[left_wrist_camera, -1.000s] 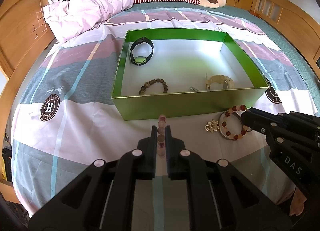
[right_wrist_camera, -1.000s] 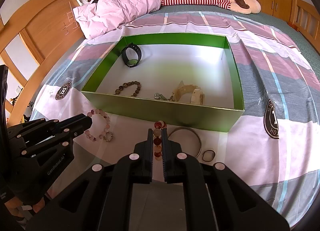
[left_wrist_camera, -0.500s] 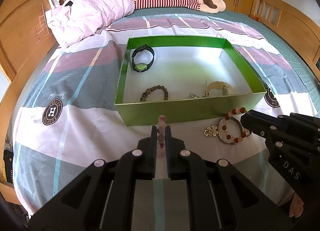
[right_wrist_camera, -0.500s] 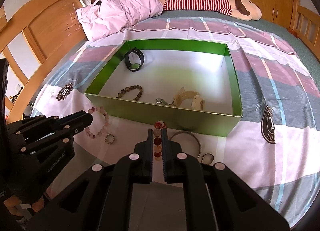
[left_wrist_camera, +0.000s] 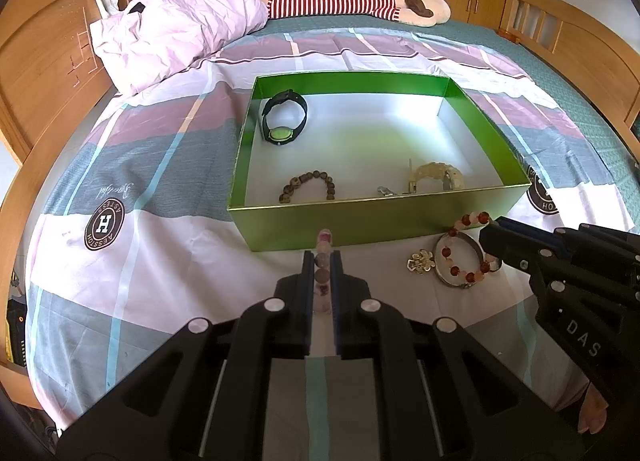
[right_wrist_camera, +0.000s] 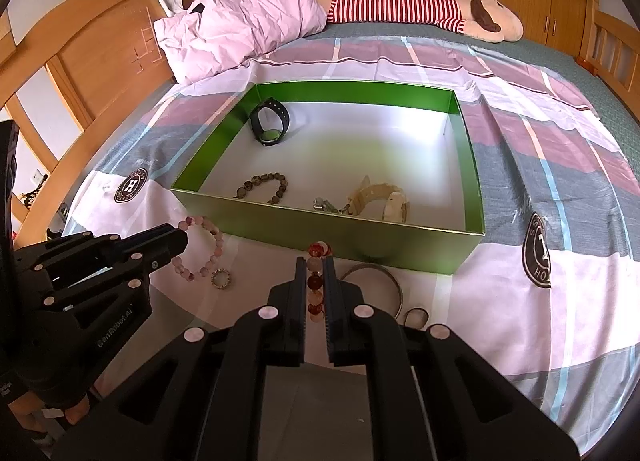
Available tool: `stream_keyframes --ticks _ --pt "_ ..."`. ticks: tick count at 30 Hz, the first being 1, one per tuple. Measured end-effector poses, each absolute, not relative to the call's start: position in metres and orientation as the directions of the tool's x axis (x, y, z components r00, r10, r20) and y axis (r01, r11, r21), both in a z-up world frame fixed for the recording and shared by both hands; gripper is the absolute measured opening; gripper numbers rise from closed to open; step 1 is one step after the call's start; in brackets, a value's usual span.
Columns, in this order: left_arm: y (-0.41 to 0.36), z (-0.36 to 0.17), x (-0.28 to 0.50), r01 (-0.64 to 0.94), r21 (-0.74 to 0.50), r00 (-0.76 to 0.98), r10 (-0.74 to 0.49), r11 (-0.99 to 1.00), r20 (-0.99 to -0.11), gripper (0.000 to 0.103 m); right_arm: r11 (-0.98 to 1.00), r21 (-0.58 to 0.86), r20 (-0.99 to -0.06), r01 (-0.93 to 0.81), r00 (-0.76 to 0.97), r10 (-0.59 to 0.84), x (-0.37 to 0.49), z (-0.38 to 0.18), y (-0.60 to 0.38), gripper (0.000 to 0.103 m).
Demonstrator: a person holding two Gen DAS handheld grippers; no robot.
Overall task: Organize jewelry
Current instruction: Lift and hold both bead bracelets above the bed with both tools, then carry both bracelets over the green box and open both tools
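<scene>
I see the bed [left_wrist_camera: 120,165] spread with a checked sheet in pink, grey and white, a pink pillow [left_wrist_camera: 176,21] and a striped plush toy [right_wrist_camera: 404,5] lying at its far end by the headboard; on the sheet sits the green box [left_wrist_camera: 360,217], open-topped with a white floor; inside it, a black watch [left_wrist_camera: 284,121] stands in the far left corner, a brown bead bracelet [left_wrist_camera: 308,187] lies near the front wall, and a pale yellow bracelet [left_wrist_camera: 436,175] rests toward the front right with a small metal clasp [right_wrist_camera: 326,204] just beside it; in front of the box my left gripper [left_wrist_camera: 322,261] is pinched on a pink bead bracelet [right_wrist_camera: 200,247], whose loop hangs from the fingers over the sheet; my right gripper [right_wrist_camera: 315,265] is likewise closed on a red and white bead bracelet [left_wrist_camera: 466,257], held above a silver bangle [right_wrist_camera: 380,281] that lies on the sheet close to the box's front wall; near the bangle I make out a gold flower brooch [left_wrist_camera: 420,263], a small dark ring [right_wrist_camera: 416,316] on the bangle's near side, and a small beaded ring [right_wrist_camera: 221,279] just beside the pink loop.
</scene>
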State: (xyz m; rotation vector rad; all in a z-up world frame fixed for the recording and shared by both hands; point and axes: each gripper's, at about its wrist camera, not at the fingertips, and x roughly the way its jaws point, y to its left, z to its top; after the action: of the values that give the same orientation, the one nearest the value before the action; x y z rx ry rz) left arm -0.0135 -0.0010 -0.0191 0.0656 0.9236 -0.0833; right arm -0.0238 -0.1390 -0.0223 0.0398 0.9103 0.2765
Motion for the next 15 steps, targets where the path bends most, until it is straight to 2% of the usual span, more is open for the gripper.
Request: stream_keyframes --ticks 15 --pt "0.003 -0.007 -0.012 0.090 0.005 0.624 -0.052 0.996 -0.780 0.008 0.961 0.171 -0.739 -0.219 0.617 0.272 -0.026 -0.005 -0.142 0.007"
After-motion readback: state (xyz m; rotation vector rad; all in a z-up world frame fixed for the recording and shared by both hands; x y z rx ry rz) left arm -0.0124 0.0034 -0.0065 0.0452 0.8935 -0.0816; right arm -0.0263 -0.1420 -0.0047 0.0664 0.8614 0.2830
